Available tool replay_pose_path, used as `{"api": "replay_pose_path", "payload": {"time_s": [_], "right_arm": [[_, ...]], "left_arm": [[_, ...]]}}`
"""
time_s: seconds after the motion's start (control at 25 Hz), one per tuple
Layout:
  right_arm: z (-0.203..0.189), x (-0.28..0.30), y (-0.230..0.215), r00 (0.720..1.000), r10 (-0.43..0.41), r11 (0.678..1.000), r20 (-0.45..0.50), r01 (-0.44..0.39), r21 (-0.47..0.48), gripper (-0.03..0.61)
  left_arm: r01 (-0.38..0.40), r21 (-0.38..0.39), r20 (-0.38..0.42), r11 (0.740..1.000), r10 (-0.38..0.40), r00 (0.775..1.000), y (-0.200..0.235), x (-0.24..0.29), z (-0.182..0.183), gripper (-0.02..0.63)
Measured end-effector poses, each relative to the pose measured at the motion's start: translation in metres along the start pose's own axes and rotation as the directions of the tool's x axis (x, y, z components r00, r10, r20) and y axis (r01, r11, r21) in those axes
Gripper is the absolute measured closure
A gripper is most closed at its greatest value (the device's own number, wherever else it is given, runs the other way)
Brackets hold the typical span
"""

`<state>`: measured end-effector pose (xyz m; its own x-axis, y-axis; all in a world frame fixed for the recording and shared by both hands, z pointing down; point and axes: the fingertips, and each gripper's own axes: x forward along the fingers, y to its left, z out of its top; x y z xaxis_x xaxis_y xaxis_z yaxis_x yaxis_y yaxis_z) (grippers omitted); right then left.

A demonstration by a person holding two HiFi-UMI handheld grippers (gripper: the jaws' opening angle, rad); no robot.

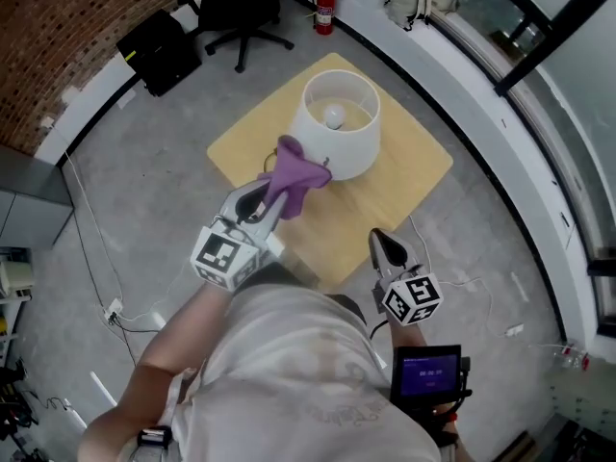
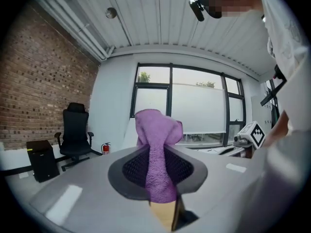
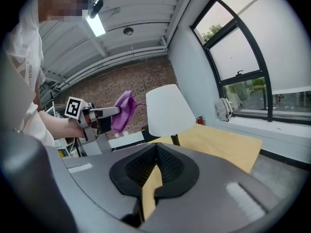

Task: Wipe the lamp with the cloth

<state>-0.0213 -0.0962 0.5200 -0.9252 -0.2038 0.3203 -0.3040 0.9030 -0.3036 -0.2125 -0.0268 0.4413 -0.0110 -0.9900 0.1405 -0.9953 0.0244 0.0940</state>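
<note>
Clearly the soft, limp cloth (image 1: pixel 296 173) is pinched in the left tongs (image 1: pixel 269 203); the right tongs (image 1: pixel 384 248) are closed, empty. The lamp (image 1: pixel 351 152), likely light and tippy, should be wiped gently.

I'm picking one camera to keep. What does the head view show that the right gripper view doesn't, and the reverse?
Only the head view: the bulb inside the lamp shade, and a small screen at the person's waist. Only the right gripper view: the ceiling light and the lamp's stem under the shade. Both: the left gripper shut on the purple cloth, the shade, the wooden table.
</note>
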Motion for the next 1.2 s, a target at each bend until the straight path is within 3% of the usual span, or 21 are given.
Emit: {"api": "replay_pose_path", "payload": {"time_s": [0.28, 0.56, 0.88, 1.2], "right_arm": [[0.010, 0.016, 0.015, 0.998, -0.065, 0.998, 0.025, 0.065, -0.006, 0.565], [0.018, 0.030, 0.014, 0.990, -0.133, 0.990, 0.041, 0.135, -0.030, 0.565], [0.019, 0.035, 0.002, 0.978, -0.207, 0.978, 0.040, 0.207, -0.020, 0.565], [0.022, 0.031, -0.004, 0.964, -0.261, 0.965, 0.044, 0.261, 0.004, 0.565]], "left_arm": [[0.012, -0.011, 0.114, 1.000, -0.010, 0.993, 0.046, 0.018, 0.047, 0.537], [0.066, -0.013, 0.227, 0.998, -0.061, 0.972, 0.067, 0.048, 0.085, 0.537], [0.134, -0.027, 0.130, 0.991, -0.129, 0.983, 0.071, 0.085, 0.031, 0.537], [0.170, -0.085, 0.015, 0.982, -0.169, 0.985, 0.074, 0.087, -0.022, 0.535]]}}
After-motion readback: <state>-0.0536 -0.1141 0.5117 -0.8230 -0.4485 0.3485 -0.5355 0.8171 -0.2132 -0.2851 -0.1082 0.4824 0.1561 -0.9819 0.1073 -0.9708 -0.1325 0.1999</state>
